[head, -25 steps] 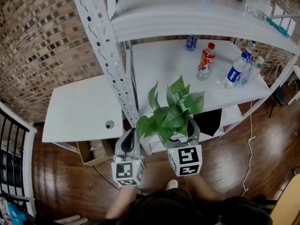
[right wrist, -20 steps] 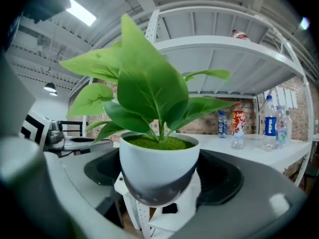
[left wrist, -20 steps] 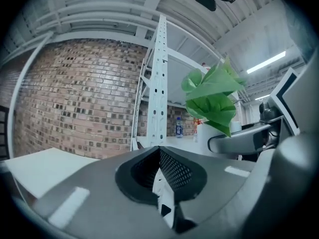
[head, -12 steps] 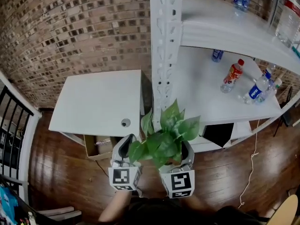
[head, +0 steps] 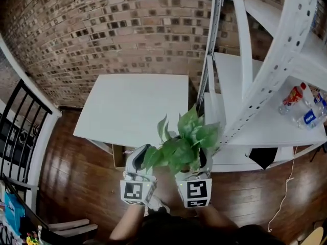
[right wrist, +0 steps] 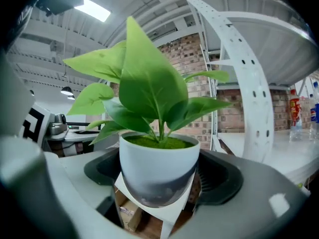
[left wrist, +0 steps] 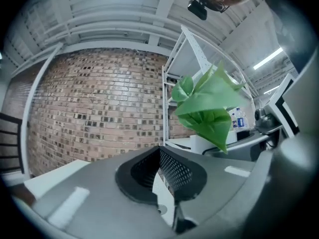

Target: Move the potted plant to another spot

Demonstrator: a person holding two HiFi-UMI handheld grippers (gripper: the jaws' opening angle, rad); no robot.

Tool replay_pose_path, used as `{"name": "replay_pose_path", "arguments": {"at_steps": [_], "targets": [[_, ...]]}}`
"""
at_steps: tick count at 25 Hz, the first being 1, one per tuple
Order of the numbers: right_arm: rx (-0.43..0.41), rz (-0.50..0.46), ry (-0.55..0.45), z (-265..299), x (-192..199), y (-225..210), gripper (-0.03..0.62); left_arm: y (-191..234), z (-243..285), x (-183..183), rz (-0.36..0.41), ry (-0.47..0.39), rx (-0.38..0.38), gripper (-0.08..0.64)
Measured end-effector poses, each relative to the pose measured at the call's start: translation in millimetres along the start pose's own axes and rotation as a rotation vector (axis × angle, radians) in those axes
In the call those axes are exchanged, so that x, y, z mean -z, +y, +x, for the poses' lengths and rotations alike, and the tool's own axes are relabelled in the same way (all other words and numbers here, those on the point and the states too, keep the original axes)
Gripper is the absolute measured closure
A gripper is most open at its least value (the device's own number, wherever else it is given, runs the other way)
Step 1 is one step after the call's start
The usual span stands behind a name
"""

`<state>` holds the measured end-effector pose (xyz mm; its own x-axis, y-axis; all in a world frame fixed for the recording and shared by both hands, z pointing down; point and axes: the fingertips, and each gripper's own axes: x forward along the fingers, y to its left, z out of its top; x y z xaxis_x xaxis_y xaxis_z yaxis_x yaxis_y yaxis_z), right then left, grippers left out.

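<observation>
The potted plant [head: 184, 143] has broad green leaves and a round white pot [right wrist: 158, 168]. My right gripper [head: 193, 163] is shut on the pot, one dark pad on each side of it [right wrist: 159, 183], and holds it upright above the wooden floor. In the head view the leaves hide most of the pot. Just to its left, my left gripper [head: 139, 157] holds nothing. Its jaws stand together with only a thin slit between the pads [left wrist: 162, 176]. The plant's leaves [left wrist: 209, 108] show at the right of the left gripper view.
A white table [head: 130, 106] stands ahead against the brick wall, with a cardboard box [head: 118, 157] under it. A white metal shelf rack [head: 271, 70] rises on the right, with bottles [head: 294, 98] on its lower shelf. A black railing [head: 15, 137] runs along the left.
Both grippers and the plant have moved left, away from the front of the shelf rack, and now face the white table. The grip on the pot is unchanged.
</observation>
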<state>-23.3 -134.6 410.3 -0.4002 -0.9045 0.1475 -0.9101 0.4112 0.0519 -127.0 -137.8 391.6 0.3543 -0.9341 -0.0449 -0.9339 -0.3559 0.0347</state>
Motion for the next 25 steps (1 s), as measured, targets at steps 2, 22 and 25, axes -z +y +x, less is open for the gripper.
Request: {"name": "replay_pose_path", "arguments": {"at_steps": [2, 22, 25], "targets": [[0.014, -0.009, -0.001, 27.7, 2.5, 7.8, 0.129, 25.3, 1.8, 1.3, -0.001, -0.011, 0.002, 0.545], [0.112, 0.017, 0.105, 226.5, 145.0, 48.5, 0.129, 166.9, 25.0, 92.7, -0.023, 0.038, 0.073, 0.545], [0.108, 0.006, 0.121, 248.5, 170.0, 50.2, 0.129, 175.2, 24.0, 92.7, -0.022, 0.027, 0.080, 0.545]]}}
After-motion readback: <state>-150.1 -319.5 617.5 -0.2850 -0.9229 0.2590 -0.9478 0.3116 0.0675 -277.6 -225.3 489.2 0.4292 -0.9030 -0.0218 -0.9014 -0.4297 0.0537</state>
